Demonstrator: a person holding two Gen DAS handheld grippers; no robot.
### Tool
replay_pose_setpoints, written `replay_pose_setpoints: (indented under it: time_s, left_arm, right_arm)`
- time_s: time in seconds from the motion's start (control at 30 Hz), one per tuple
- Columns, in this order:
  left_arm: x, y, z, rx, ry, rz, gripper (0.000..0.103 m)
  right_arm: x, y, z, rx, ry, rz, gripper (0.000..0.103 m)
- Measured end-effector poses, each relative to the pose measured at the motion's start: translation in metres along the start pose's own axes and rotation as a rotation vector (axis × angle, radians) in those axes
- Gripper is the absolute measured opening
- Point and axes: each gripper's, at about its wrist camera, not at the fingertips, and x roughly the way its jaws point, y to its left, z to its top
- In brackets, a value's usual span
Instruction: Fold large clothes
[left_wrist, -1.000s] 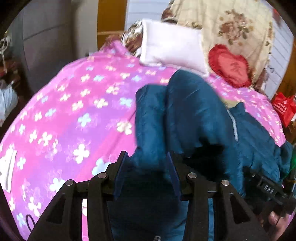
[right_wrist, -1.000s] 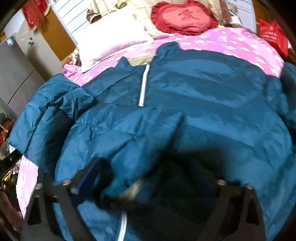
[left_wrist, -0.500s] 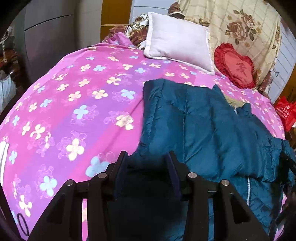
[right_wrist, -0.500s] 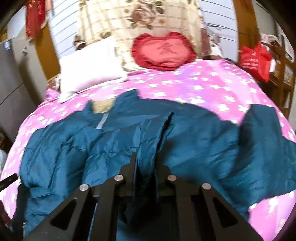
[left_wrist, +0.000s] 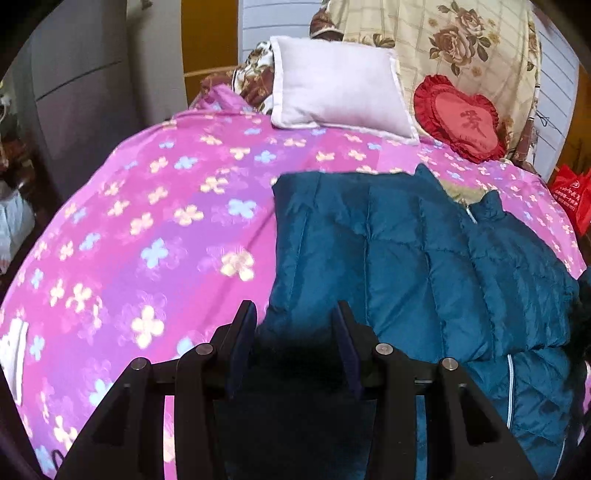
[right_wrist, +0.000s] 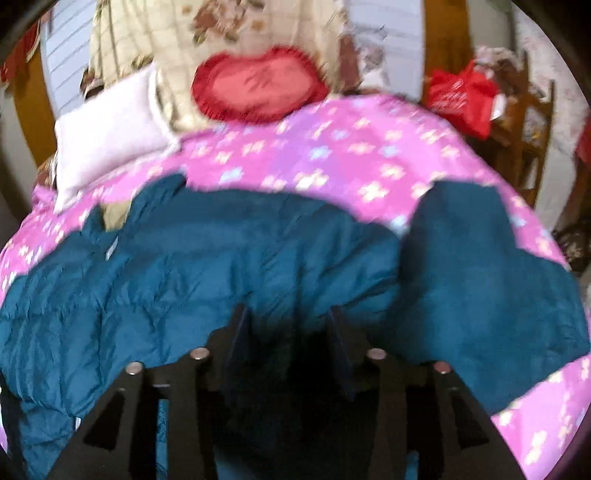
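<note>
Left gripper (left_wrist: 297, 325) part open over jacket (left_wrist: 424, 266) edge, grip unclear; right gripper (right_wrist: 284, 325) opening, nothing pinched
Teal puffer jacket spread on pink floral bedspread (left_wrist: 155, 221), one side folded inward, other sleeve (right_wrist: 480, 266) lying out flat

1. A teal quilted down jacket (left_wrist: 417, 258) lies on the pink flowered bedspread (left_wrist: 155, 236), one sleeve folded across its front.
2. The left gripper (left_wrist: 295, 325) grips the jacket's near hem, its jaws partly apart with fabric bunched between them.
3. Beyond the jacket sits a white pillow (left_wrist: 340, 96).
4. A red heart-shaped cushion (left_wrist: 461, 118) stands just right of that pillow.
</note>
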Motion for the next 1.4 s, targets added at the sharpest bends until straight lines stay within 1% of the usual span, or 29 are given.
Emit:
replay_pose_setpoints:
  time_s: [0.1, 0.13, 0.23, 0.27, 0.33, 0.37, 0.43, 0.5, 0.6, 0.7, 0.8, 0.87, 0.93, 0.97, 1.0, 1.1, 1.2, 1.3, 1.4]
  left_arm:
    - [0.004, 0.001, 0.008, -0.003, 0.015, -0.021, 0.023]
    - [0.008, 0.001, 0.01, -0.012, 0.017, -0.014, 0.023]
    - [0.026, -0.003, 0.017, -0.014, 0.036, 0.002, 0.023]
    - [0.031, -0.004, 0.018, -0.012, 0.044, 0.001, 0.023]
    - [0.041, -0.007, 0.019, -0.007, 0.048, -0.008, 0.023]
    - [0.044, -0.008, 0.019, -0.005, 0.048, -0.009, 0.023]
    - [0.051, -0.008, 0.016, 0.001, 0.045, -0.011, 0.023]
    - [0.056, -0.009, 0.013, 0.004, 0.048, -0.016, 0.024]
    - [0.061, -0.01, 0.009, 0.001, 0.048, -0.012, 0.03]
    - [0.062, -0.011, 0.006, 0.011, 0.047, -0.006, 0.032]
    - [0.062, -0.011, 0.005, 0.007, 0.045, -0.008, 0.033]
    - [0.062, -0.011, 0.005, 0.004, 0.043, -0.009, 0.034]
    - [0.063, -0.011, 0.004, 0.0, 0.041, -0.01, 0.035]
    - [0.063, -0.01, 0.003, 0.0, 0.04, -0.01, 0.035]
    - [0.063, -0.01, 0.003, 0.0, 0.039, -0.008, 0.036]
    - [0.064, -0.01, 0.002, 0.005, 0.037, -0.003, 0.037]
    - [0.064, -0.011, 0.001, 0.01, 0.035, 0.001, 0.038]
    - [0.064, -0.011, 0.001, 0.008, 0.036, 0.0, 0.038]
    - [0.064, -0.011, 0.001, 0.008, 0.035, 0.0, 0.039]
  right_arm:
    - [-0.018, 0.0, 0.008, -0.027, -0.046, 0.021, 0.05]
    - [-0.019, 0.003, 0.01, -0.036, -0.045, 0.054, 0.05]
    - [-0.002, 0.025, 0.013, -0.102, 0.027, 0.235, 0.05]
    - [0.005, 0.034, 0.011, -0.124, 0.05, 0.27, 0.05]
    - [0.022, 0.049, 0.007, -0.153, 0.086, 0.291, 0.05]
    - [0.03, 0.054, 0.006, -0.161, 0.096, 0.282, 0.05]
    - [0.05, 0.057, 0.004, -0.162, 0.112, 0.233, 0.05]
    - [0.059, 0.058, 0.001, -0.155, 0.106, 0.223, 0.05]
    - [0.067, 0.065, -0.006, -0.207, 0.085, 0.184, 0.051]
    - [0.062, 0.065, -0.006, -0.218, 0.094, 0.166, 0.052]
    - [0.038, 0.058, -0.008, -0.2, 0.083, 0.195, 0.053]
    - [0.024, 0.05, -0.016, -0.217, 0.068, 0.191, 0.057]
    - [0.024, 0.043, -0.023, -0.228, 0.091, 0.17, 0.058]
    - [0.029, 0.038, -0.03, -0.227, 0.124, 0.162, 0.058]
    - [0.033, 0.034, -0.033, -0.224, 0.133, 0.167, 0.058]
    - [0.036, 0.034, -0.042, -0.235, 0.119, 0.16, 0.058]
    - [0.034, 0.038, -0.042, -0.249, 0.12, 0.14, 0.058]
    - [0.025, 0.033, -0.041, -0.207, 0.114, 0.158, 0.058]
    - [0.014, 0.03, -0.038, -0.167, 0.086, 0.191, 0.059]
